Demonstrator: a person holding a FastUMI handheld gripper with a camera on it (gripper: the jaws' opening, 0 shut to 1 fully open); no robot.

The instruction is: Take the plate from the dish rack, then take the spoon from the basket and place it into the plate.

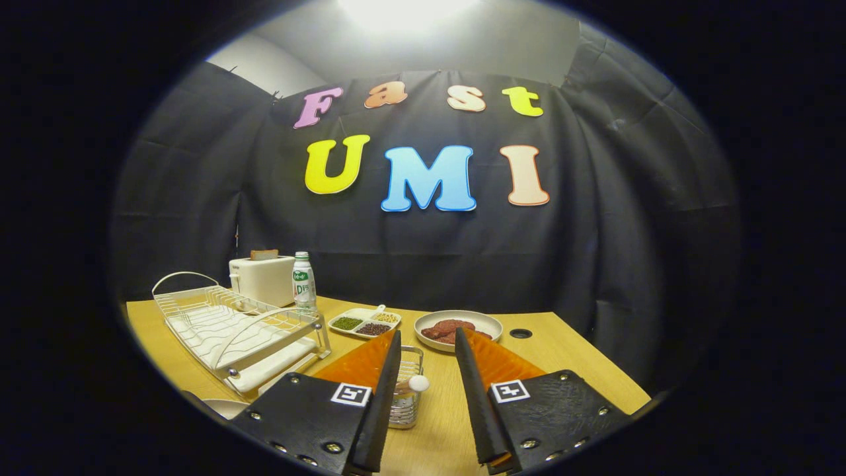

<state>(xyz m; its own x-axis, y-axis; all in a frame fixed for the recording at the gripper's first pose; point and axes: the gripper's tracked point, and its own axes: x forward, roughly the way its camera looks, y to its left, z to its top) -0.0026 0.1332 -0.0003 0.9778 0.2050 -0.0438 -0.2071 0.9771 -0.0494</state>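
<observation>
Cloth-walled booth kitchen: toaster point(262, 279), dish rack point(231, 327).

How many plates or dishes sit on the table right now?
3: a round plate holding red pieces beyond the open gripper; a divided dish left of it; a plate edge below the dish rack, partly hidden.

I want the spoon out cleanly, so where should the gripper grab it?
Grip the spoon by its rounded end, which sticks up out of the wire basket. Come from above, because the basket walls block the sides. The open gripper has it between its fingers.
</observation>
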